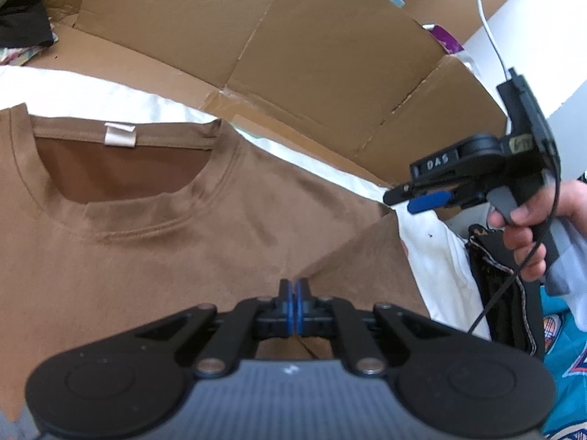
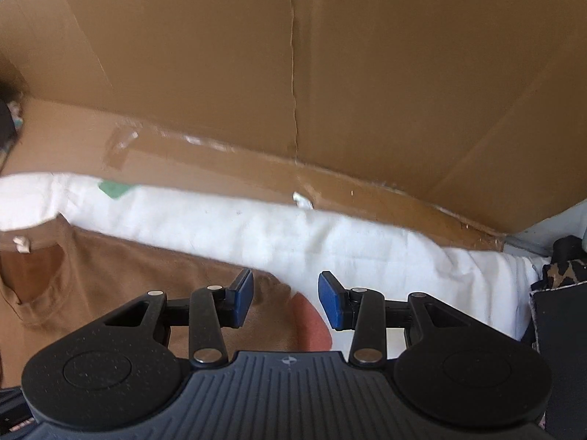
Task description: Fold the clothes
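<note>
The left gripper [image 1: 294, 306] sits nearest the left wrist camera, its blue-edged fingers pressed together over the brown T-shirt [image 1: 154, 242]; whether any cloth is pinched between them cannot be told. The shirt lies flat on a white sheet [image 1: 436, 267], front up, collar away from the camera, with a blank white neck tag [image 1: 120, 134] sewn inside the collar. Its right sleeve [image 1: 367, 267] is folded in over the body. Beyond that sleeve, the right gripper [image 1: 422, 201] is held in a hand [image 1: 532, 234] above the sheet; raised letters on its black body read "DAS". In the right wrist view its blue pads [image 2: 244, 297] stand wide apart, holding nothing, over the shirt's edge. Beside the sheet lies a teal printed garment [image 1: 565, 344]. Farther than the shirt's collar, brown cardboard panels [image 1: 293, 55] rise as a backdrop, patched with tape [image 2: 121, 146].
</note>
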`<control>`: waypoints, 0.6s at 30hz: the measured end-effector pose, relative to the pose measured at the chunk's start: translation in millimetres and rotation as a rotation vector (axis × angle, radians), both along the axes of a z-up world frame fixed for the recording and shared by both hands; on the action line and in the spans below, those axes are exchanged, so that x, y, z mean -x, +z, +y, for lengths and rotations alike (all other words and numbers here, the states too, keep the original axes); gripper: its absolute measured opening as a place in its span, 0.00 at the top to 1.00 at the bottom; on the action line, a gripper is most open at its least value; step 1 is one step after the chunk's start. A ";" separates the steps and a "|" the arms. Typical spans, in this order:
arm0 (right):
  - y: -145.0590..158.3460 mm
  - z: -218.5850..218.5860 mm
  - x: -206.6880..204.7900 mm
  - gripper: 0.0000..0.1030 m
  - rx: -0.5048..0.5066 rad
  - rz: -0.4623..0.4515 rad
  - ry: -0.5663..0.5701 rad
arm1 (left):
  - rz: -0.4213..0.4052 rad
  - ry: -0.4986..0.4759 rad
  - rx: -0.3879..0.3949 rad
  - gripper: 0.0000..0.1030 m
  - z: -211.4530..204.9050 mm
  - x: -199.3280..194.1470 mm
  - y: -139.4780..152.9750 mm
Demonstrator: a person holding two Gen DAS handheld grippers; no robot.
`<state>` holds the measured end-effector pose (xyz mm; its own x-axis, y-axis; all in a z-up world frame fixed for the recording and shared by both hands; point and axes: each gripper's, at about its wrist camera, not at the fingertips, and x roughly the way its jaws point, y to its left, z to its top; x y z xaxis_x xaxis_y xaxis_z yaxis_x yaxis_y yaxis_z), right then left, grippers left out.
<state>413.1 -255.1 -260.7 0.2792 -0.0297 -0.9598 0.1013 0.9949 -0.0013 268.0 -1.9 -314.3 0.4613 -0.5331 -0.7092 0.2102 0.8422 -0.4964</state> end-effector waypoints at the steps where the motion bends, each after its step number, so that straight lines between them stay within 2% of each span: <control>1: -4.7 -0.2 -1.4 0.59 0.000 0.018 0.002 | 0.004 0.002 -0.001 0.98 0.7 0.9 -0.6; 2: -8.8 -0.6 -3.4 0.68 0.002 0.030 0.004 | 0.008 0.004 -0.002 0.98 1.4 1.9 -0.9; 3: -12.0 -0.6 -4.4 0.69 0.005 0.037 0.005 | 0.012 0.006 -0.001 0.98 2.0 2.6 -0.7; 9: -24.1 10.5 -11.3 0.70 0.093 0.058 0.042 | -0.015 -0.017 -0.023 0.98 -1.1 11.5 11.8; 13: -28.5 23.0 -11.4 0.69 0.170 0.041 0.091 | 0.006 0.006 -0.021 0.98 1.4 10.4 8.7; 15: -22.0 23.0 -9.7 0.69 0.157 0.020 0.110 | 0.015 0.007 -0.027 0.98 1.6 6.6 2.1; 18: 1.6 10.9 -2.2 0.67 0.075 -0.026 0.125 | 0.039 0.013 -0.011 0.98 5.2 0.5 -8.4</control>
